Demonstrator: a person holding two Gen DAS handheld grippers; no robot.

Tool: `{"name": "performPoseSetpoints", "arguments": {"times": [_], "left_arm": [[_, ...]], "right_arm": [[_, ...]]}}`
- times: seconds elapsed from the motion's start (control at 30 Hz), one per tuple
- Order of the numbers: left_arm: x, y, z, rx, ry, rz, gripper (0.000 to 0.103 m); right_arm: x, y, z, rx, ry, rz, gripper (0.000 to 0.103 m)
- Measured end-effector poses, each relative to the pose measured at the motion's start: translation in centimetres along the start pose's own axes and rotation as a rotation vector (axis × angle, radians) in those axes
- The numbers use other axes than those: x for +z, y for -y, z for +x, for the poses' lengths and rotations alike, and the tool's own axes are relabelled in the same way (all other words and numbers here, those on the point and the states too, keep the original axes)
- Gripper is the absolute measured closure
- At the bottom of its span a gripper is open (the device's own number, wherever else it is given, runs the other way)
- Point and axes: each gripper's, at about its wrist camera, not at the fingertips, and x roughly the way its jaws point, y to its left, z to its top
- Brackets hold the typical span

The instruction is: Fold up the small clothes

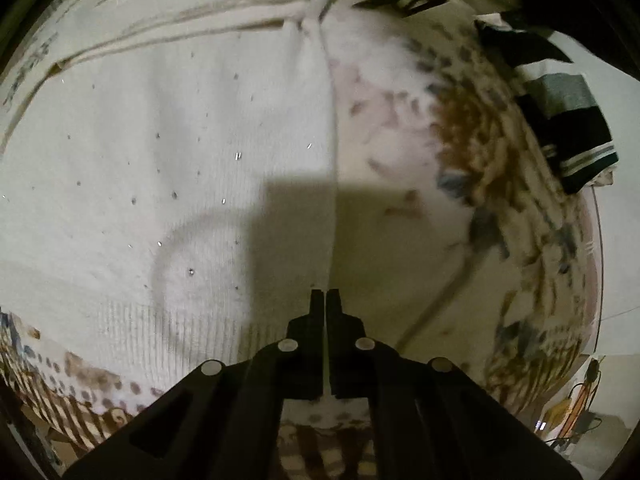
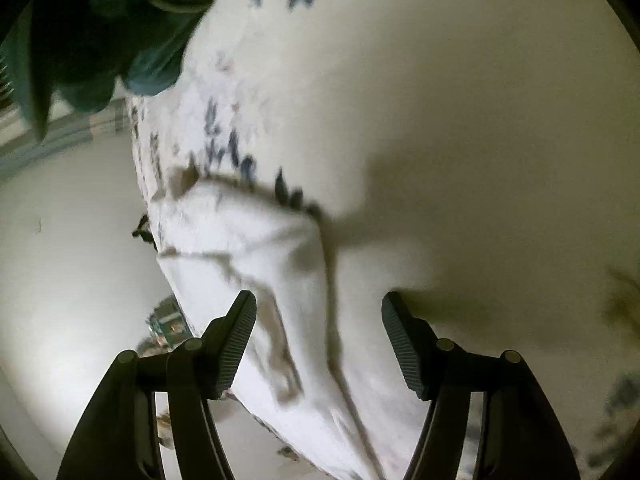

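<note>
1. My left gripper (image 1: 327, 300) has its jaws together, seemingly pinched on the side edge of the white knit top (image 1: 168, 152); the top spreads ahead and left of them.
2. That edge runs straight away from the jaws, so I judge the top's long axis lies along my line of sight.
3. My right gripper (image 2: 319, 312) has jaws wide apart, holding nothing; a rumpled white sleeve (image 2: 256, 248) lies between and just beyond them on the patterned cloth (image 2: 460, 100).
4. The right is nearer the sleeve, so it should close there.
</note>
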Motion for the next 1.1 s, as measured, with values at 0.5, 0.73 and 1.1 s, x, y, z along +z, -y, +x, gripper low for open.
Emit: {"name": "performPoseSetpoints", "arguments": {"times": [0.5,0.73,1.1], "left_arm": [[-0.3,-1.0,1.6,0.029,-0.072,-0.081,0.085],[0.0,-1.7,5.3,0.110,-0.116,-0.079,0.048],[0.4,-3.6,1.0,0.083,0.046,-0.138,0.096]], "right_arm": [[1.4,-3.5,0.9,-0.157,-0.023,-0.112,0.056],[1.2,-2.7,1.0,-0.138,-0.059,-0.120,0.045],[1.1,-3.9,1.9,-0.156,-0.047,-0.161,0.095]]}}
